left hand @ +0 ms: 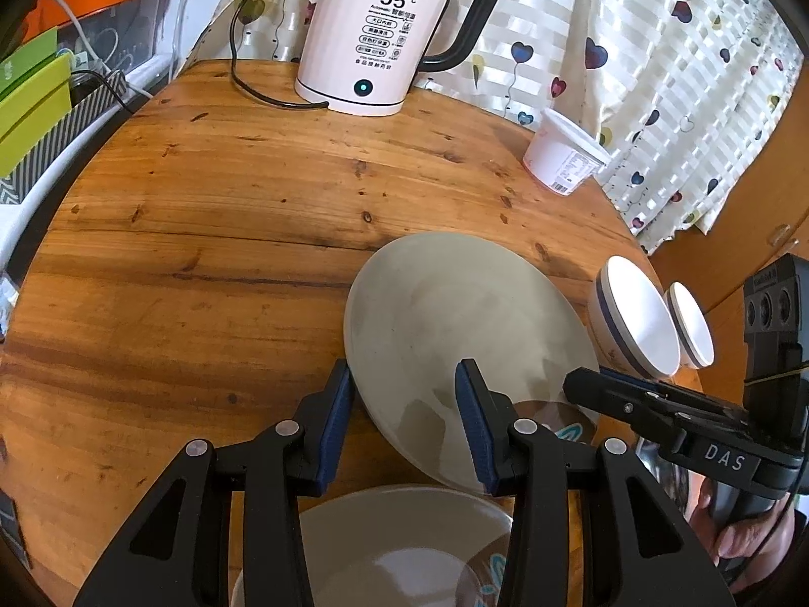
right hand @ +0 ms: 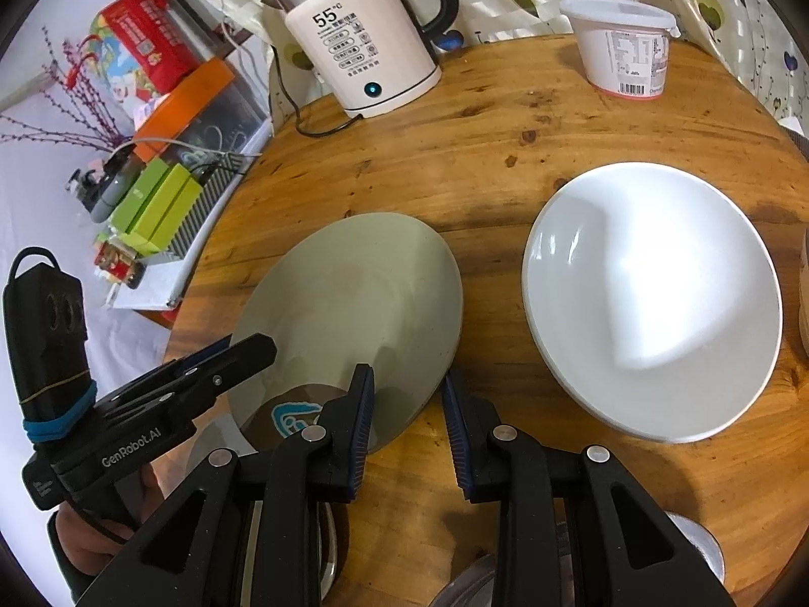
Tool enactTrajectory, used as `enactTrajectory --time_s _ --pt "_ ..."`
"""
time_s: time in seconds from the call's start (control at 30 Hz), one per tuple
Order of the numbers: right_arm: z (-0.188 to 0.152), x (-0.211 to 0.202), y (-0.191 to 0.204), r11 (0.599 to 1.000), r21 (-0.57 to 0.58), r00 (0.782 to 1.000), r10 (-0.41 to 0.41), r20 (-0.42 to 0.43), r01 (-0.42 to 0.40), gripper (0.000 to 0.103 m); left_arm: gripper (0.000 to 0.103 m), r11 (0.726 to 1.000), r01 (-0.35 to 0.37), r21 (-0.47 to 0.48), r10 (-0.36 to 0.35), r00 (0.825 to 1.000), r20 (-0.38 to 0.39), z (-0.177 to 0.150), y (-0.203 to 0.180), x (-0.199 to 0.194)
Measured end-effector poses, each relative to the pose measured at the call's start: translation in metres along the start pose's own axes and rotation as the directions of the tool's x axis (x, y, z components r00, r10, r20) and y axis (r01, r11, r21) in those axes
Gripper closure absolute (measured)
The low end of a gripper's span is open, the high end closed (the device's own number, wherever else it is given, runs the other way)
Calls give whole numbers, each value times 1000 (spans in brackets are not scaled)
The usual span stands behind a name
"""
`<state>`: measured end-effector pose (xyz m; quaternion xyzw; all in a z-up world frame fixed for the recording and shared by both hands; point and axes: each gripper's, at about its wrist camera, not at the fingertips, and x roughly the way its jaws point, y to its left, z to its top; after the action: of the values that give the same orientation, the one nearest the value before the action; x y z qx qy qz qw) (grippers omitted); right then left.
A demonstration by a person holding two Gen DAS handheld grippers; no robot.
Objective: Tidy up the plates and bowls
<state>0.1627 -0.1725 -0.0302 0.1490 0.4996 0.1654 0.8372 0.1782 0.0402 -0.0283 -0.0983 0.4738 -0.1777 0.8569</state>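
Right beneath the left tongs (left hand: 404,374), a second grey ceramic plate with a blue motif (left hand: 394,521) waits, cut off by the frame. Between their pads, the tilted round grey ceramic plate (left hand: 455,303) is grasped by its near rim. The right tongs (right hand: 404,379) straddle the opposite rim; pressing or merely bracketing, it cannot be told. Best move, by the look of it: level the plate, centre it over its twin, lower gently. Beyond the right tongs sits a glossy white deep plate (right hand: 652,303); shiny metalware under them is unreadable.

Home dining corner — round wooden table (left hand: 212,232), electric kettle (left hand: 369,45), heart-print curtain (left hand: 632,66)
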Motion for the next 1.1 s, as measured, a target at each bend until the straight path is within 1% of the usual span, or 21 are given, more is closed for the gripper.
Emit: enactTrajectory --time_s 0.53,1.1 --pt "-4 -17 11 999 -31 1000 12 23 -12 76 61 1000 11 -12 -11 1000 22 -8 -2 -18" --pt "-20 -19 32 996 -78 999 38 1 -38 76 61 999 -4 -51 7 998 55 -31 9 -46"
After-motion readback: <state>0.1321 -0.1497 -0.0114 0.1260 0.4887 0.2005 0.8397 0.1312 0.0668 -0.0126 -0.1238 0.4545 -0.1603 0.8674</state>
